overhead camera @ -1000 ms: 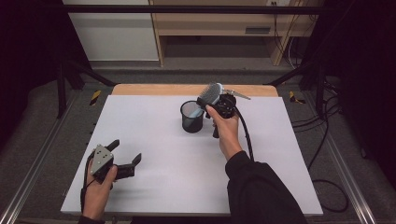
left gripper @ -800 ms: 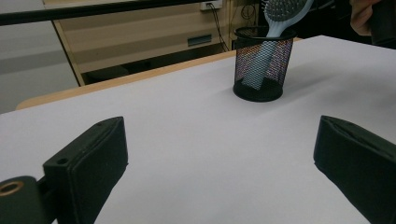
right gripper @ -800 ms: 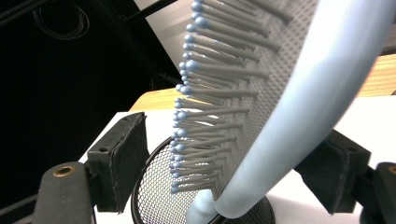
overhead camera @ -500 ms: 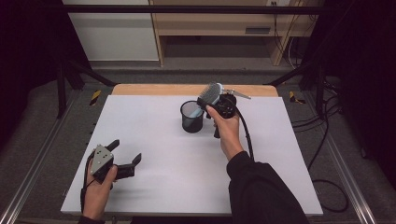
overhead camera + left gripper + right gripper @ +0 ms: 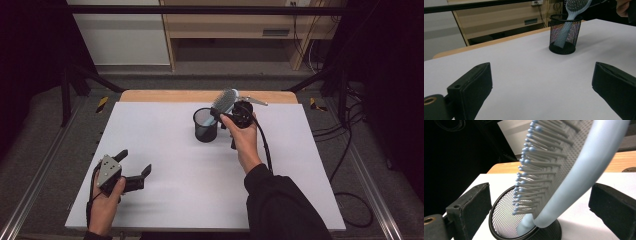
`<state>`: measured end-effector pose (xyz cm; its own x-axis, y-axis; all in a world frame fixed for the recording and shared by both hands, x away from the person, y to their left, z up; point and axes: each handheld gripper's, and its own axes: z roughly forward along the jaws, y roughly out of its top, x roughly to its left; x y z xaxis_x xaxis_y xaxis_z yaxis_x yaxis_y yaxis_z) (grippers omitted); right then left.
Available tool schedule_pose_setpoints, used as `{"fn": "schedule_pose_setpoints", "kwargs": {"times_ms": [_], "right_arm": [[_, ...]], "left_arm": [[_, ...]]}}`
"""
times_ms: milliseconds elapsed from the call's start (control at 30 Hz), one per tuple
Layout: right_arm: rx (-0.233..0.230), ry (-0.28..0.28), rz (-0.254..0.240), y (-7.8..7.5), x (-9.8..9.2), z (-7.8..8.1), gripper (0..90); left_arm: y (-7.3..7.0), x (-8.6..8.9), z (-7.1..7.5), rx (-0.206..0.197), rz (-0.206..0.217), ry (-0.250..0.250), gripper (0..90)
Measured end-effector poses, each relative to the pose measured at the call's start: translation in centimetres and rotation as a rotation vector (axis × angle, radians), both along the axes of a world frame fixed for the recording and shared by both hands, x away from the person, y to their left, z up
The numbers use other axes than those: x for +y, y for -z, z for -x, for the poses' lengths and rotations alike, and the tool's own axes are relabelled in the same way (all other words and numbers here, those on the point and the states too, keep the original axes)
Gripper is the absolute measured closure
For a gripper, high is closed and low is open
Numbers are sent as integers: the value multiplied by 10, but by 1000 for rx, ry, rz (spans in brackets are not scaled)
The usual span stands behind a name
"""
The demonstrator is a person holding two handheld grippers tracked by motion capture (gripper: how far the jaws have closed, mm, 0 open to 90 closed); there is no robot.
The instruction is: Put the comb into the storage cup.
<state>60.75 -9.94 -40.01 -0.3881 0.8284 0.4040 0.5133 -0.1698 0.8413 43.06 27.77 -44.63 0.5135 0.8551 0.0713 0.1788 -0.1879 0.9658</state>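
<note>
Black two-jaw gripper (image 5: 131,172) with grey three-cornered plate; dark sleeve (image 5: 280,205).

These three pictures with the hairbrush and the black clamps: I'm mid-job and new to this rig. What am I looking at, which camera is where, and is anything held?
No robot arm here: a person holds a hand tool with two black jaws in each hand. The high view looks down on a white table from above the person's side. The other two cameras ride on the tools and look along their jaws.

On the table stands a black mesh cup. A light blue hairbrush stands handle-down in it, leaning against the rim, bristle head sticking out.

The right gripper is at the brush. In the right gripper view its jaws stand either side of the brush with gaps showing, so it has let go; they have just been opening.

The left gripper waits near the table's front left, open, nothing between its jaws.
</note>
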Motion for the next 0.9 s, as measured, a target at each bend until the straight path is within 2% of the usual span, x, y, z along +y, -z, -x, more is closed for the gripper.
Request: {"fn": "schedule_pose_setpoints", "kwargs": {"times_ms": [400, 567, 900], "right_arm": [[-41, -37, 71, -2, 3, 9, 46], [-46, -45, 74, -1, 1, 11, 57], [-60, -81, 108, -2, -3, 17, 73]], "left_arm": [[0, 1, 0, -1, 1, -3, 30], [0, 0, 0, -1, 0, -1, 30], [1, 2, -1, 4, 1, -8, 30]]}}
